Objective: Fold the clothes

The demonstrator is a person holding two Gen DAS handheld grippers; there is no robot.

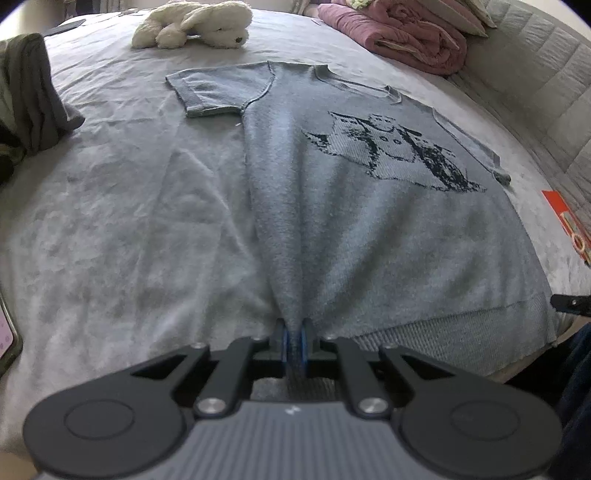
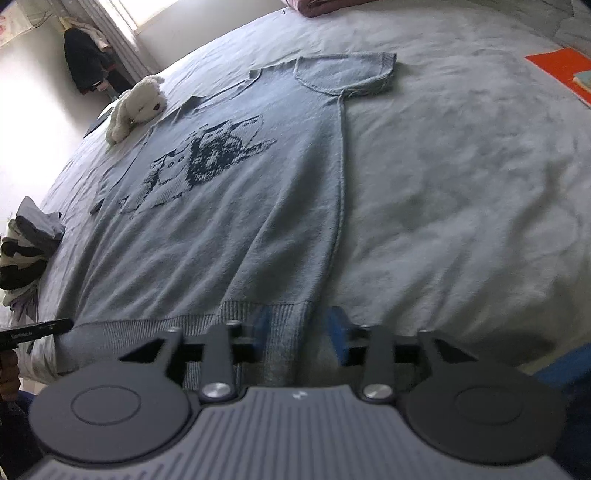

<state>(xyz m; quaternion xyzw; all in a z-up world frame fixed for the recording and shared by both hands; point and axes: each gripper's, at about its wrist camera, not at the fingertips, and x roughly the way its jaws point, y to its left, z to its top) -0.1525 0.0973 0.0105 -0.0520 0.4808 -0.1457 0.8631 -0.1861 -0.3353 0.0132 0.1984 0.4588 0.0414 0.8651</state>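
A grey knitted short-sleeve shirt (image 1: 369, 221) with a dark pixelated figure on its chest lies spread face up on the bed, collar at the far end. My left gripper (image 1: 293, 332) is shut on the shirt's hem near its left corner, and the cloth bunches into a ridge between the blue pads. In the right wrist view the same shirt (image 2: 229, 206) stretches away from me. My right gripper (image 2: 301, 328) is open, its blue pads (image 2: 338, 332) standing on either side of the ribbed hem's right corner.
The bed sheet (image 1: 129, 221) is pale grey and wrinkled. A white plush toy (image 1: 195, 24) lies beyond the collar and a rolled pink blanket (image 1: 410, 35) at the far right. A pile of dark clothes (image 1: 29, 96) sits left, an orange book (image 2: 561, 72) right.
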